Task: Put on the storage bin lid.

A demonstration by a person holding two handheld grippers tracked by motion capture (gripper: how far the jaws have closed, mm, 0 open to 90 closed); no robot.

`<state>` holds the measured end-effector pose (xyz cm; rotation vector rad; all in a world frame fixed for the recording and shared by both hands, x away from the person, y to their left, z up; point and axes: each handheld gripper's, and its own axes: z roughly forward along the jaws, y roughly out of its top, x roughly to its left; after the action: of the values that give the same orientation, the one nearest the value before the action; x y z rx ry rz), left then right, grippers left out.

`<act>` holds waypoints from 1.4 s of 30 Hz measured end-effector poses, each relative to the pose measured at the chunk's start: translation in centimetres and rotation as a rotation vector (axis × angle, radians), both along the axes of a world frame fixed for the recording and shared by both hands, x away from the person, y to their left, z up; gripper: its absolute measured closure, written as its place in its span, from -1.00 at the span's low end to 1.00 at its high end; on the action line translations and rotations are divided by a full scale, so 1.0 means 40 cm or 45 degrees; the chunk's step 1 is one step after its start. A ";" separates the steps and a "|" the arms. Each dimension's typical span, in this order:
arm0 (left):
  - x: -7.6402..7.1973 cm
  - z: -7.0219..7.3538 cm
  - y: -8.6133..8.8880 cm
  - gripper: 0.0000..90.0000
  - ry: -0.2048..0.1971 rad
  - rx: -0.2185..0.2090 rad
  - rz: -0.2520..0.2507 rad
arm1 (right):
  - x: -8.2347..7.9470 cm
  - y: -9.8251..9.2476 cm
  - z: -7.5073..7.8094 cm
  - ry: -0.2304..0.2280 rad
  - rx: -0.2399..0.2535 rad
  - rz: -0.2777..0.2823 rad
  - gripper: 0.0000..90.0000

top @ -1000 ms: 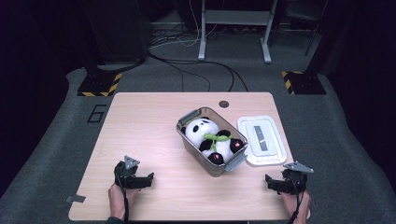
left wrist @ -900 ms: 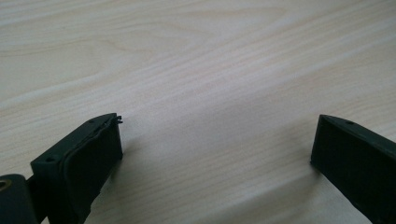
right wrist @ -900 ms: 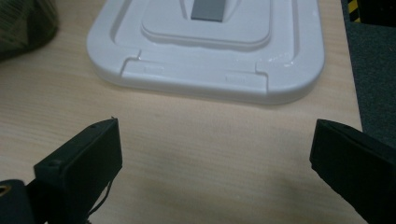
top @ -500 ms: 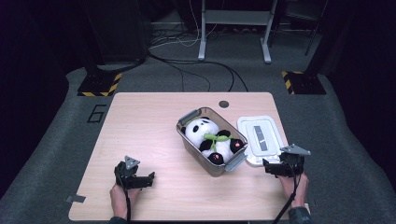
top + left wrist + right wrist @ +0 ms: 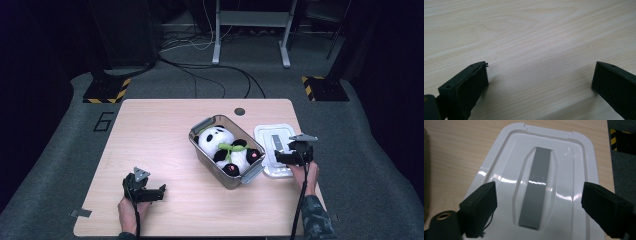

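White lid lies flat on the table, right side, just beside the clear bin. Grey strip runs down the lid's recessed middle. Bin sits diagonal near table centre with grey latch handles at both ends; panda plush lies inside it, green scarf, red spots on the paws.

Right claw hangs over the lid's near part, jaws spread wide. In the right gripper view the claw straddles the grey strip, one jaw over each side of the lid. Can't tell if the tips touch the lid. Bin wall is close on the claw's left; nothing between jaws and lid.

Left claw is at the near-left of the table, well apart from bin and lid, jaws also wide open. In the left gripper view, bare wood grain between the jaws of the claw, low to the surface.

Small dark round grommet near the table's far edge. Grey carpet floor around, hazard-striped base plates beyond, cables trailing across the floor, tape mark "6" left of the table.
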<state>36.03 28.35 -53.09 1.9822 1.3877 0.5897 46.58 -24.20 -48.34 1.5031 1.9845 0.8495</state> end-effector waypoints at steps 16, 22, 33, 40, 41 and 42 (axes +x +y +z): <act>0.000 0.000 -0.001 -1.00 -0.003 0.000 -0.002 | 0.090 0.037 -0.049 0.073 -0.053 -0.046 0.18; -0.001 0.000 -0.001 -1.00 -0.003 0.002 -0.007 | 0.090 0.031 -0.052 0.073 -0.005 -0.065 0.44; 0.000 0.000 -0.001 -0.99 -0.002 -0.002 -0.007 | 0.089 0.037 -0.048 0.066 -0.021 -0.065 0.49; 0.000 0.000 -0.001 -0.99 -0.003 0.001 -0.008 | 0.085 0.016 -0.028 0.054 0.039 -0.057 0.49; -0.001 0.000 -0.001 -0.99 -0.004 0.001 -0.007 | 0.085 0.016 -0.028 0.054 0.039 -0.057 0.49; -0.001 0.000 -0.001 -0.99 -0.004 0.001 -0.007 | 0.082 0.016 -0.019 0.047 0.044 -0.058 0.49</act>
<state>36.00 28.32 -53.10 1.9845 1.3801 0.5903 49.88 -23.57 -49.10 1.5884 1.9635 0.8473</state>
